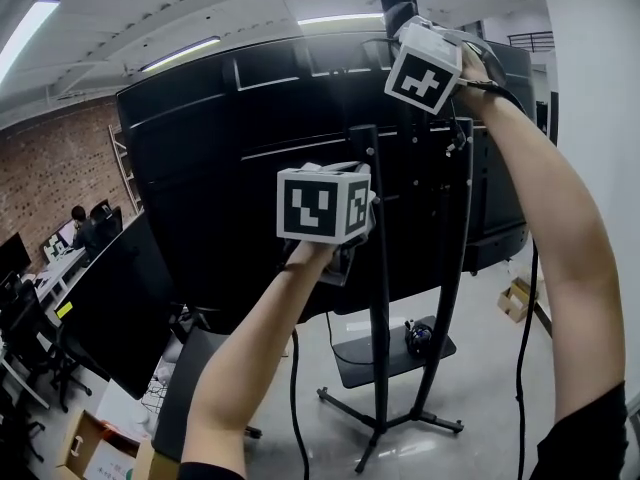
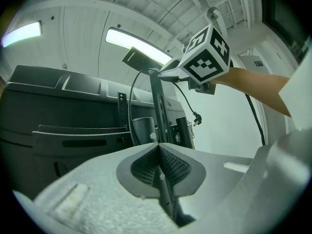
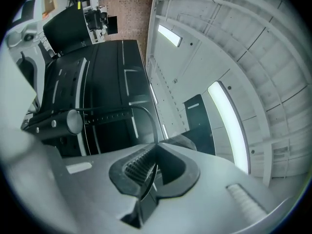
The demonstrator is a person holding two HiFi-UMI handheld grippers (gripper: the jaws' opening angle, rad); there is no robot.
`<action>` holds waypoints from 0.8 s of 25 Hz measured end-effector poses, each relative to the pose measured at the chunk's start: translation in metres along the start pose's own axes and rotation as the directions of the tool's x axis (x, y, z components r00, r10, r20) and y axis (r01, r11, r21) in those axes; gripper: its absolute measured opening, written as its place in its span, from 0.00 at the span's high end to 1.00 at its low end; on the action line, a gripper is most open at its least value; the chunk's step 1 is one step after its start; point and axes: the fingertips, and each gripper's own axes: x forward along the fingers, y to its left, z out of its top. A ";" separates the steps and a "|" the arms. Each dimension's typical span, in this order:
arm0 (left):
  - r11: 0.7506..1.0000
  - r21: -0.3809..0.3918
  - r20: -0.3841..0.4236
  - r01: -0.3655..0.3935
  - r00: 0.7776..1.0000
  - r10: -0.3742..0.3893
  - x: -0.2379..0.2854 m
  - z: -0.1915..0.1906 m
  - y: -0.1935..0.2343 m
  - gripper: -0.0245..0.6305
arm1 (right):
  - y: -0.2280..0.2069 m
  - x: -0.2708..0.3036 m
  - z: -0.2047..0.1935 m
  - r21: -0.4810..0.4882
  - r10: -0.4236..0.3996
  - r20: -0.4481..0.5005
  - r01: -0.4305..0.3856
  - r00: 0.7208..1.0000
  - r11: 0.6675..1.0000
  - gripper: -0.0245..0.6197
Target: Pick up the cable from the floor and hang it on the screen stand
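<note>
The black back of the big screen [image 1: 220, 168] fills the head view, carried on the black screen stand [image 1: 380, 298]. My right gripper [image 1: 408, 30] is raised at the top of the stand post and is shut on the black cable [image 3: 142, 112], which arcs out of its jaws along the post. Lower down, my left gripper [image 1: 342, 230] is against the post, shut on the same cable [image 2: 168, 199]. From there the cable [image 2: 130, 106] loops up to the right gripper [image 2: 163, 72]. Slack cable [image 1: 521, 348] hangs under my right arm, and its plug [image 2: 196, 118] dangles.
A small shelf [image 1: 385, 360] on the stand carries a dark object [image 1: 418, 338]. Cardboard boxes lie on the floor at the right [image 1: 515, 300] and lower left [image 1: 85, 448]. Another dark monitor [image 1: 115, 313] stands at left, with people at desks [image 1: 85, 230] behind it. A white wall [image 1: 595, 88] is close on the right.
</note>
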 end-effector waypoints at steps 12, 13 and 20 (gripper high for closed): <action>0.997 0.010 0.006 -0.073 0.997 0.073 0.029 0.006 -0.009 0.96 | -0.007 0.015 -0.026 -0.014 0.011 0.057 -0.011 0.998 1.000 0.94; 0.996 0.007 0.010 -0.086 0.996 0.086 0.029 0.006 -0.005 0.96 | -0.005 0.016 -0.019 -0.028 0.015 0.070 -0.013 0.997 1.000 0.94; 0.988 -0.008 0.024 -0.157 0.987 0.157 0.020 0.005 0.019 0.96 | 0.026 0.029 0.007 -0.113 0.066 0.087 -0.056 0.994 0.992 0.94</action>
